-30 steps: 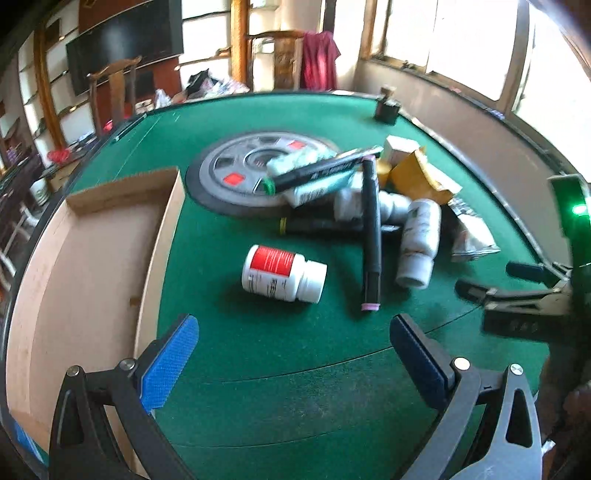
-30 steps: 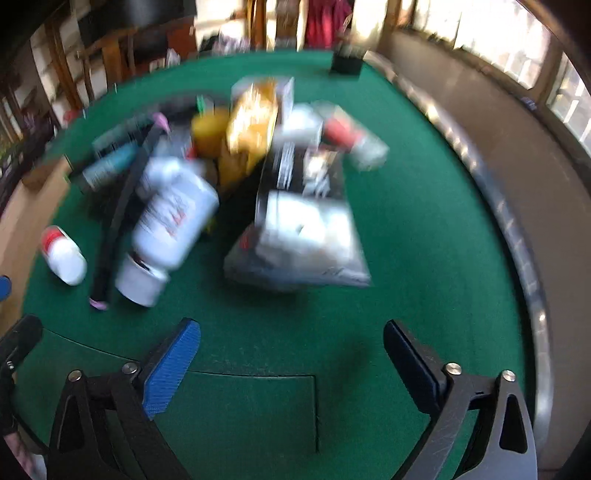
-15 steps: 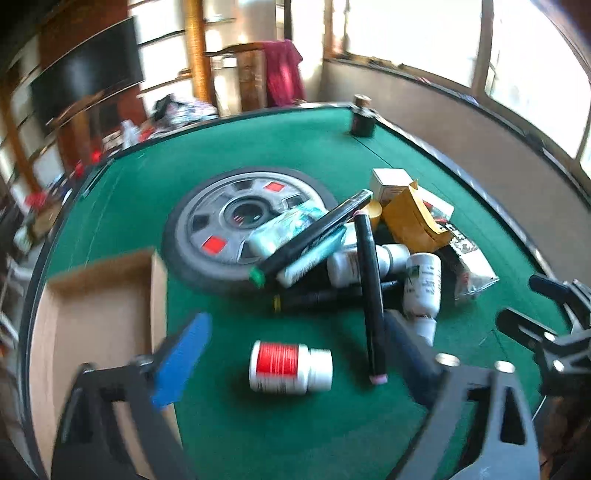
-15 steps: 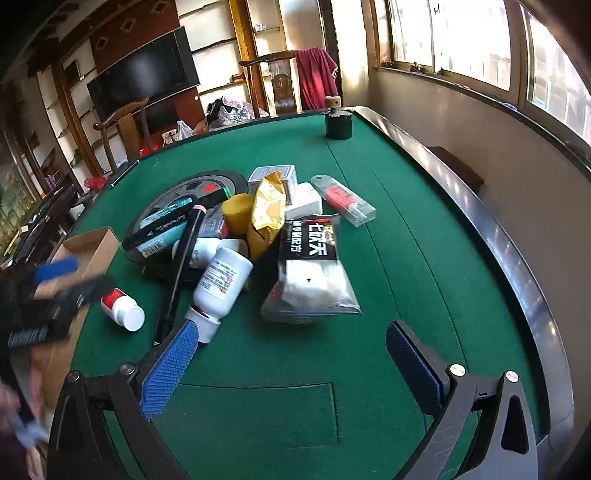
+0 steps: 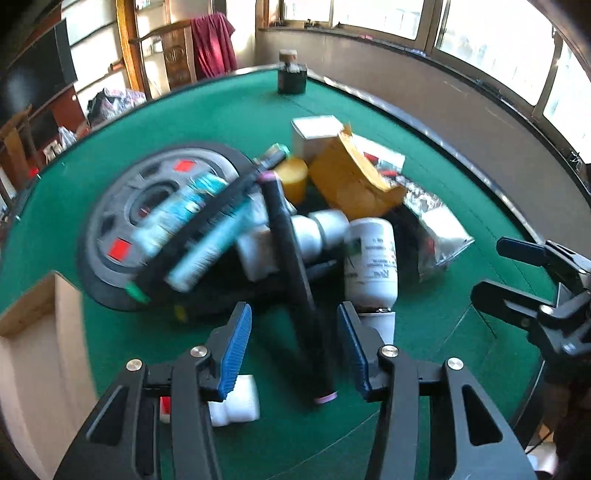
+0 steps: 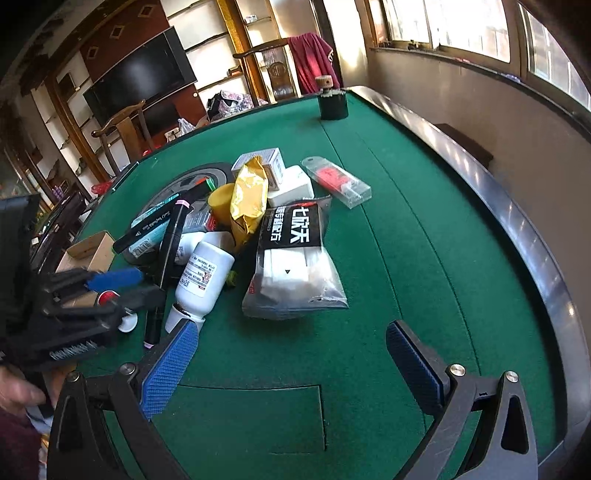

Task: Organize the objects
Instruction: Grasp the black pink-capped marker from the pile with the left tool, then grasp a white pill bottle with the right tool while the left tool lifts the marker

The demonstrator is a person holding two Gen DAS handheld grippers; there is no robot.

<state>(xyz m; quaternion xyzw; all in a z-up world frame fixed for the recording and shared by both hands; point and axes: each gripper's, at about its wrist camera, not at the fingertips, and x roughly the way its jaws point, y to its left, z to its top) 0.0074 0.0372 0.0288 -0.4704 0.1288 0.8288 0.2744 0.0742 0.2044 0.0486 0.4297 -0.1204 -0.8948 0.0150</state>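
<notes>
Straddling the black marker point(image 5: 295, 266), the left gripper point(image 5: 294, 349) has its jaws half closed, both pads clear of the barrel; the heap beyond is blurred, and a white bottle point(image 5: 236, 402) is half hidden beneath. In the right view, the right gripper point(image 6: 291, 363) gapes wide over bare felt point(image 6: 406, 258), nearside of the marker.

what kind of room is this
Probably a home living or games room: a green felt table with a raised rim, a wall TV, wooden chairs and windows.
</notes>
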